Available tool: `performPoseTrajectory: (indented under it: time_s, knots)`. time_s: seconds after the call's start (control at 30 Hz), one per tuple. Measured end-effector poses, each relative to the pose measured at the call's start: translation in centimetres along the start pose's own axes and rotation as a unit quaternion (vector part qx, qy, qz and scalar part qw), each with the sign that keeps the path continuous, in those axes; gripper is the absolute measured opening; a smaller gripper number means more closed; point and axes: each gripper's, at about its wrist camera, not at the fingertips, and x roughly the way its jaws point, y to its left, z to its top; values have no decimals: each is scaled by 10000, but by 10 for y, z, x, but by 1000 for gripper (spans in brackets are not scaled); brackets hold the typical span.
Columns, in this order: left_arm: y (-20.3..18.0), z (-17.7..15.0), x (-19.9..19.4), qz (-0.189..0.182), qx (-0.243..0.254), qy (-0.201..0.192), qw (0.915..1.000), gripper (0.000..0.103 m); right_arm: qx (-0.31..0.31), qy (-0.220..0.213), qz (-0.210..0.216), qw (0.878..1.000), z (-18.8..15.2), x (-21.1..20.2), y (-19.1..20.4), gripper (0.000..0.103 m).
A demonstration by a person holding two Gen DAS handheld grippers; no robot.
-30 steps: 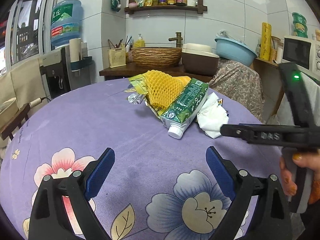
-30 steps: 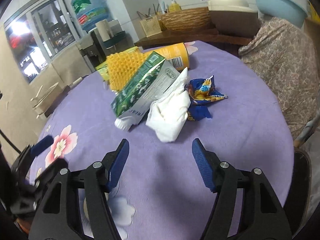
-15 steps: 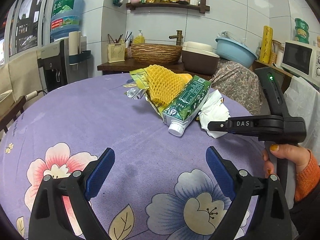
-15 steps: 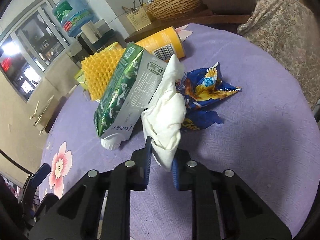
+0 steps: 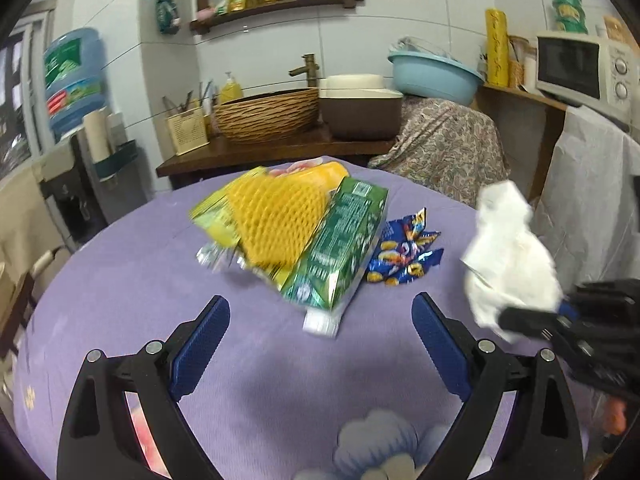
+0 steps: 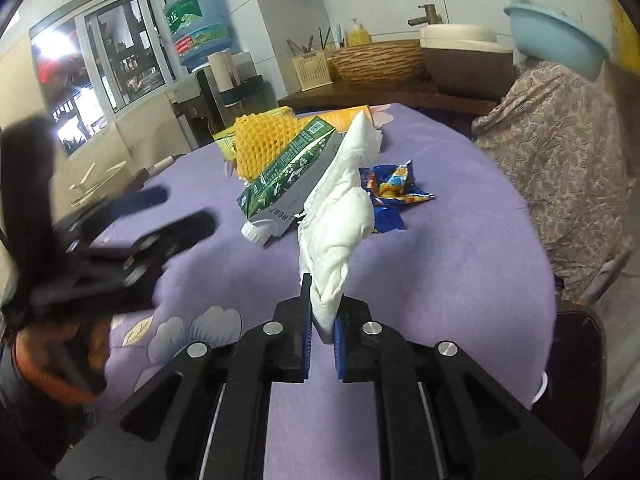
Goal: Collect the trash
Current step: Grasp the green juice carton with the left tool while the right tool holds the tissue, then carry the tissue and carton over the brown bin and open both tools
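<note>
Now right gripper tilts downward, pinching the tissue.

A soft, matt purple cloth with printed flowers covers the desk. The crumpled tissue looks like matt white paper, creased and limp. The green carton has a glossy printed skin and a white plastic cap. The yellow net sleeve is spongy foam mesh. The blue snack wrapper is shiny, crinkled foil. The right claw is matt black plastic with ribbed blue pads and bright metal rivets.
</note>
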Motion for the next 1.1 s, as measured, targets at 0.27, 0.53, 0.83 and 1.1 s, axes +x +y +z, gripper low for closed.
performPoseTrajectory:
  time_s: [0.27,0.53,0.83,1.1]
  knots:
    - [-14,37,60,-189,491,545,9971,91,112,-5,-38,9999,-18,-25,-16,9]
    - [-25,37,96,-128,733,976,9924,70,-26,-51,-98,9999,-28,-34,-12,9]
    - [-26,30,89,185,842,725,9936,50,-87,-133,-130,9998,-37,-41,-7,9]
    - [-16,14,38,-5,219,220,9995,50,7,-267,-96,9996,-45,-47,-8,9]
